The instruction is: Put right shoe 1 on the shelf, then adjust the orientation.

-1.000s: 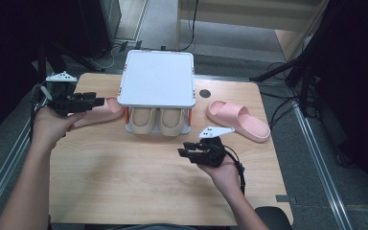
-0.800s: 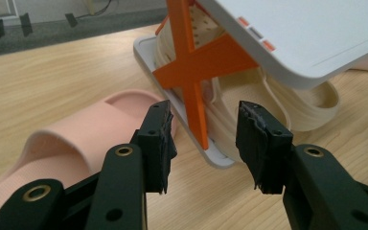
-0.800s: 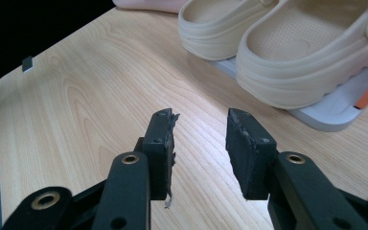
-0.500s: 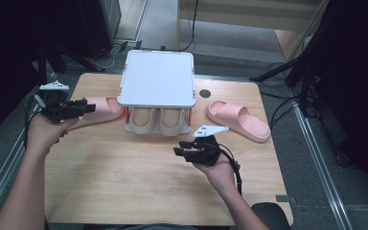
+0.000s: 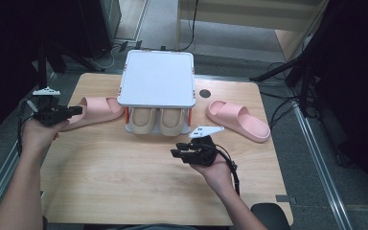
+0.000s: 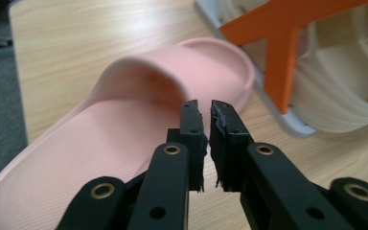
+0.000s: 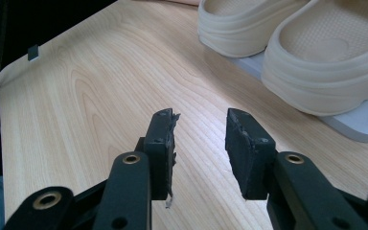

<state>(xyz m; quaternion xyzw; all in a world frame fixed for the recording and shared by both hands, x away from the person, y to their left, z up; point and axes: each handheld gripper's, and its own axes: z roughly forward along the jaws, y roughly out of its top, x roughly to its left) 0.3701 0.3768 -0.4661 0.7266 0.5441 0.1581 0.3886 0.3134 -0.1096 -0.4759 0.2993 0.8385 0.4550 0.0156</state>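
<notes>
A: Where is the left hand-held gripper (image 5: 76,110)?

B: At the worktop's (image 5: 124,182) left edge, over the heel end of the left pink slipper (image 5: 98,109). Its jaws have just been closing and now stand nearly together, a thin gap between them and nothing in it. In the left gripper view they hang just above the slipper's footbed (image 6: 91,143).

A: And that slipper?

B: Flat on the worktop, its toe end just beside the white rack (image 5: 157,79) with orange struts, which holds 2 beige slippers (image 5: 159,120).

A: The right hand-held gripper (image 5: 176,153)?

B: In front of the rack, jaws apart and empty above bare wood. A second pink slipper (image 5: 238,120) lies right of the rack.
</notes>
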